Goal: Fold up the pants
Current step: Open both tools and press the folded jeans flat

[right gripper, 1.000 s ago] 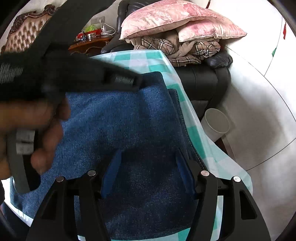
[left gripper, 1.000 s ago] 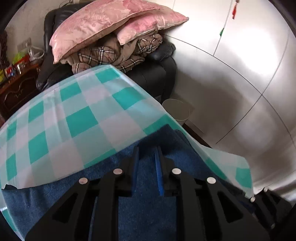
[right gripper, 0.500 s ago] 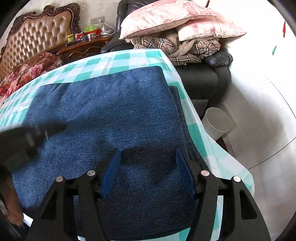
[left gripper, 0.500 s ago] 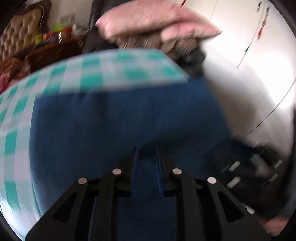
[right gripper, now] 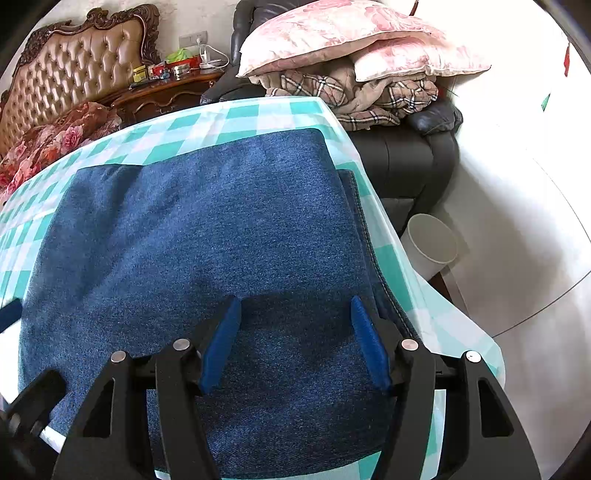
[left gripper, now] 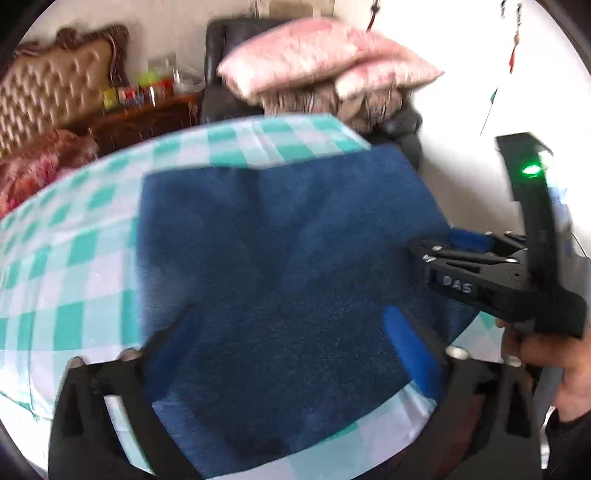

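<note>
Checked tablecloth [right gripper: 258,110] is covering the table, and the pants [right gripper: 207,221] are lying folded flat on it, reaching the cloth's right edge. I am holding my left gripper [left gripper: 291,332] over the pants' near edge; its jaws have just been opening and are standing wide, nothing between them. My right gripper [right gripper: 295,332] is hovering over the pants' near right corner, jaws parted, gripping nothing. Pink pillows [right gripper: 351,33] are sitting beyond the tablecloth.

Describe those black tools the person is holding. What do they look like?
Each gripper is a black plastic frame with triangular cut-outs, silver screw heads and two blue pads. The left gripper matches the right gripper. Seen from the side, the right one shows white lettering, a pistol handle and a green light.
</note>
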A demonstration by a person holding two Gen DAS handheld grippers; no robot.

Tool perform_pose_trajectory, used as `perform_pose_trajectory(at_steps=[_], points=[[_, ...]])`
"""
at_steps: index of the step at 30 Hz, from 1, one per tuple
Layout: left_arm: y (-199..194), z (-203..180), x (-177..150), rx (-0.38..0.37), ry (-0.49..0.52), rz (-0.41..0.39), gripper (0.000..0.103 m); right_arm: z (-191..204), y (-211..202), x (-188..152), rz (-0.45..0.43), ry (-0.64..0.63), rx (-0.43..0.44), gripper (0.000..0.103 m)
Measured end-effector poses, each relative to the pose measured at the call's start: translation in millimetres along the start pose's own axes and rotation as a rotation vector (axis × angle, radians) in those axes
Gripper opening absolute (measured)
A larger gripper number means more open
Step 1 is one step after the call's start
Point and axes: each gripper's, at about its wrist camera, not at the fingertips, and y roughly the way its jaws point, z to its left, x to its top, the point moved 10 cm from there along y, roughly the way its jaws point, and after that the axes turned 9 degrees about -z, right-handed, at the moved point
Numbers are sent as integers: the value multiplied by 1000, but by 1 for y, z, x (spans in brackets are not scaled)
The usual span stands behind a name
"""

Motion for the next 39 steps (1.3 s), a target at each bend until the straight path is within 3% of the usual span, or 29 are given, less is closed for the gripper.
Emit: perform_pose_trajectory(at_steps=[2, 5, 7, 9, 14, 17, 18, 33, 39], points=[[-4, 1, -4, -28, 35, -3, 101, 0, 0, 0, 1, 0, -4, 60], [-2, 22, -12, 56, 40, 4, 101, 1, -1, -1, 0, 0, -11, 61], [3, 33, -21, 65, 25, 43, 93, 3, -2, -1, -1, -3, -17, 62], [10, 49, -32, 93, 9, 97, 75, 4, -3, -2, -3, -13, -26, 65], [8, 54, -34, 91, 16, 94, 74, 5, -4, -3, 1, -12, -39, 71], [9, 54, -37, 94, 18, 96, 74, 9, -6, -4, 3, -23, -35, 90], [10, 54, -37, 94, 19, 95, 74, 11, -6, -6, 4, -24, -35, 91], [12, 51, -38, 83, 9, 90, 75, 31, -31, -12, -14, -1, -90, 92], [10, 51, -37, 89, 13, 87, 75, 34, -28, -21, 26, -12, -107, 92]])
